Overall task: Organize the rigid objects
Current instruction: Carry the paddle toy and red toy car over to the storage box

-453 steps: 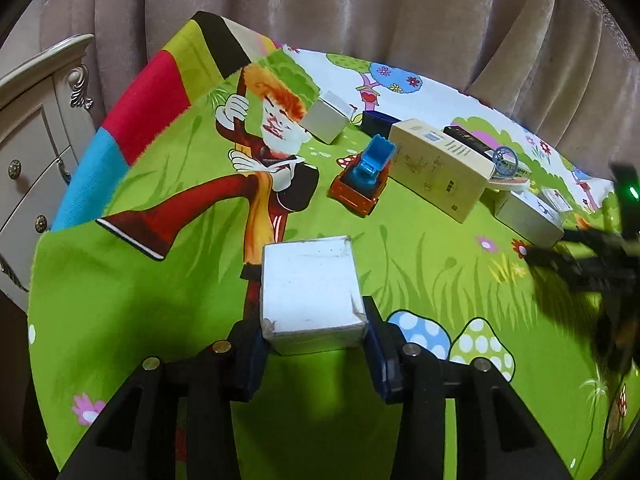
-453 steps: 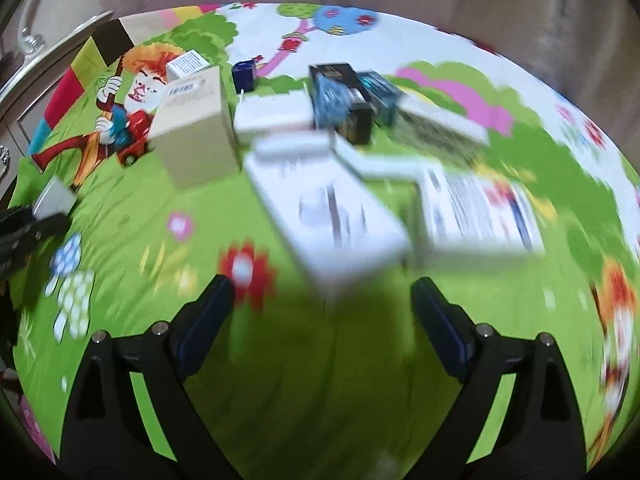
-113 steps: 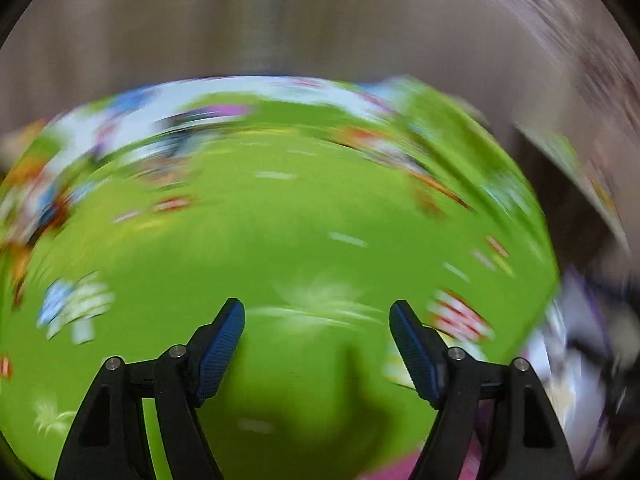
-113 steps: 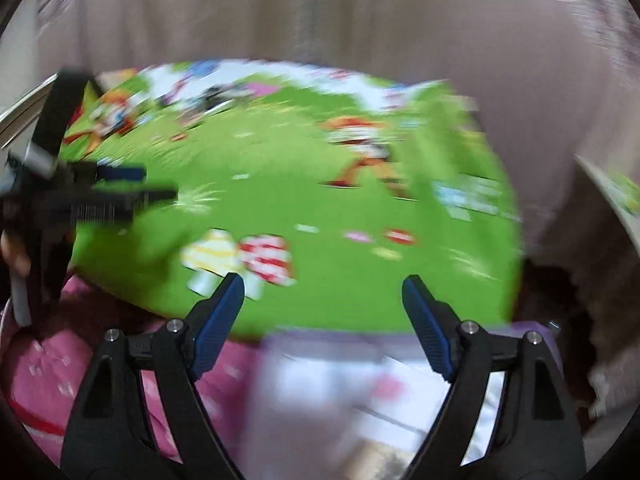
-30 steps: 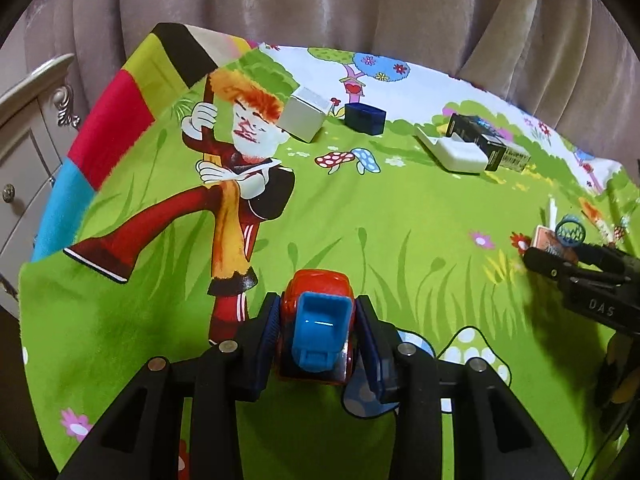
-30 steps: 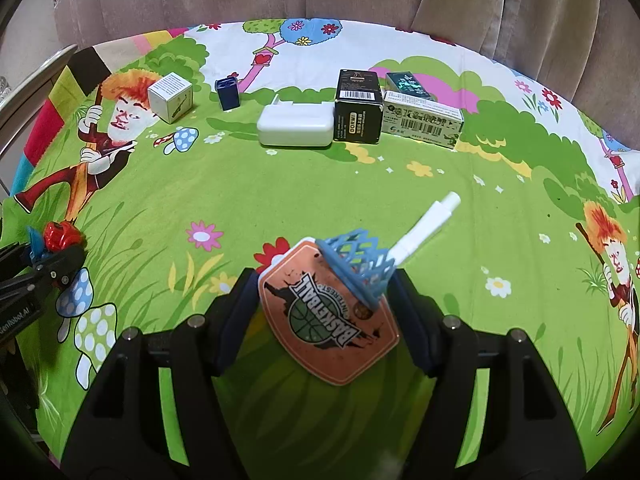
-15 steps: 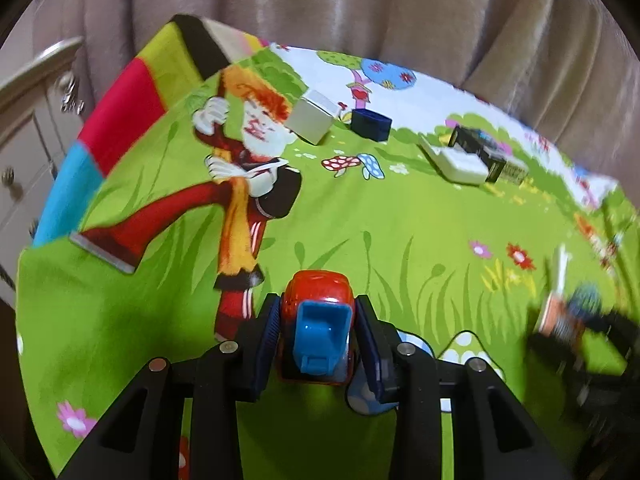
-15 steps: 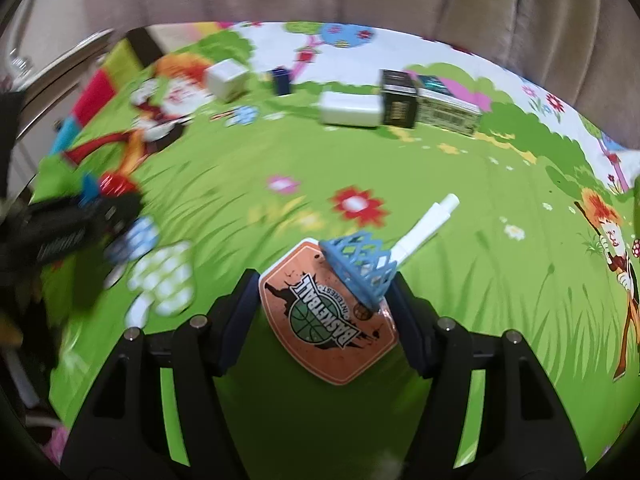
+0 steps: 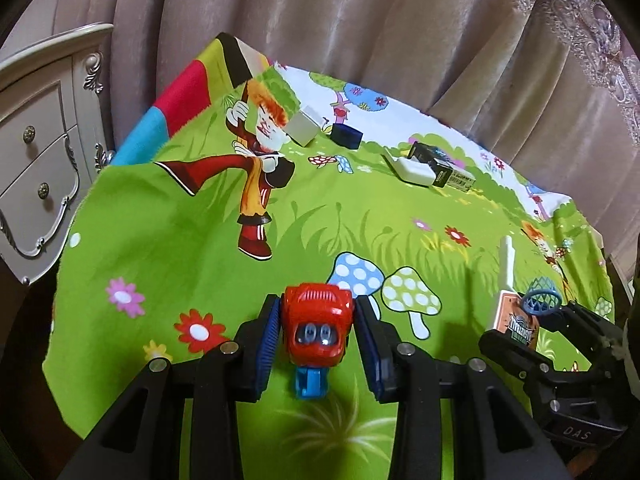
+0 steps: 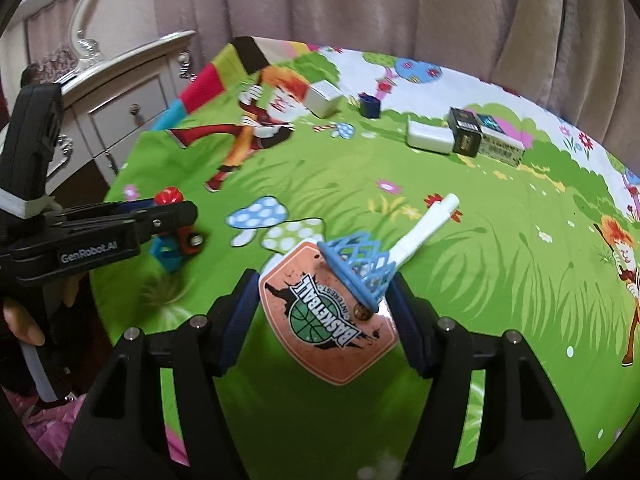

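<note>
A small red plastic toy truck with a blue tipper bed (image 9: 318, 330) is pinched between the blue pads of the left gripper (image 9: 318, 338), nose up and bed hanging down, above the near edge of the bright green cartoon tablecloth (image 9: 200, 248). A toy basketball hoop (image 10: 340, 296), an orange backboard printed BASKETBALL with a light-blue net and white post, is clamped by its backboard in the right gripper (image 10: 324, 308), tilted with its post pointing away.
</note>
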A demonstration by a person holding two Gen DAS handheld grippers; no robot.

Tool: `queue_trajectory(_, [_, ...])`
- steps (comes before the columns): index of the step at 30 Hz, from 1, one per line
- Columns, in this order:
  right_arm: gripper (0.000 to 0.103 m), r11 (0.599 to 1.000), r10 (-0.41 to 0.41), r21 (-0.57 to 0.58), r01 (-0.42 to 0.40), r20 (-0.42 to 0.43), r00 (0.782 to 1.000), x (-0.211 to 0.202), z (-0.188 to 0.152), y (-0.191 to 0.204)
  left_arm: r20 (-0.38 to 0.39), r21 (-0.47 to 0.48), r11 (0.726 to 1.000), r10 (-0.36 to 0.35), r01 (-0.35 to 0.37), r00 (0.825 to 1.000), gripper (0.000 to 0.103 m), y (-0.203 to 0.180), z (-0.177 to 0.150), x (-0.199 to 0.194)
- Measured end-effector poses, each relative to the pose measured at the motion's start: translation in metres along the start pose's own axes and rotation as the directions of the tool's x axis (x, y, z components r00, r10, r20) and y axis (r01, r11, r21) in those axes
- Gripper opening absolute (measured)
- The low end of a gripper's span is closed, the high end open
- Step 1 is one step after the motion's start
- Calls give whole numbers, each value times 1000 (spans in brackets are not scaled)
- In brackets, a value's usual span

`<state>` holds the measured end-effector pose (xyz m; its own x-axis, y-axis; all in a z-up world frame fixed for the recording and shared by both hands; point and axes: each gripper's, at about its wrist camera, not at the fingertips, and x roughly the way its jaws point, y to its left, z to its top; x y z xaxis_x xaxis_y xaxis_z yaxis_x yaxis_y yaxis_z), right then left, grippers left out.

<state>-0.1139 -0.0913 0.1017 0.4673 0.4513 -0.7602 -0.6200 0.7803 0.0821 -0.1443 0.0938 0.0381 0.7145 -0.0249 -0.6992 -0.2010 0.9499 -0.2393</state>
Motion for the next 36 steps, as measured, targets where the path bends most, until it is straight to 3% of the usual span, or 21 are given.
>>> queue_trajectory(14, [68,998,-15,-60,20,84,996,-34,7,18,61,8,1000,22,-22,998,38,5,3,-28])
queue_trajectory(23, [68,999,-13,-46,16,66,998,-28,2,15,-41,13,999,31,-31,999,41,11,-16,13])
queue_trajectory(29, [68,999,-12,-40,15,63,998,-25,-1,14,10,32,998,52,-52,999,39,9,-13,10])
queue_trajectory(36, [68,999,-8,-38,12,95,995,-36,5,16,91,62,997,39,-45,995,39,-5,9,-28])
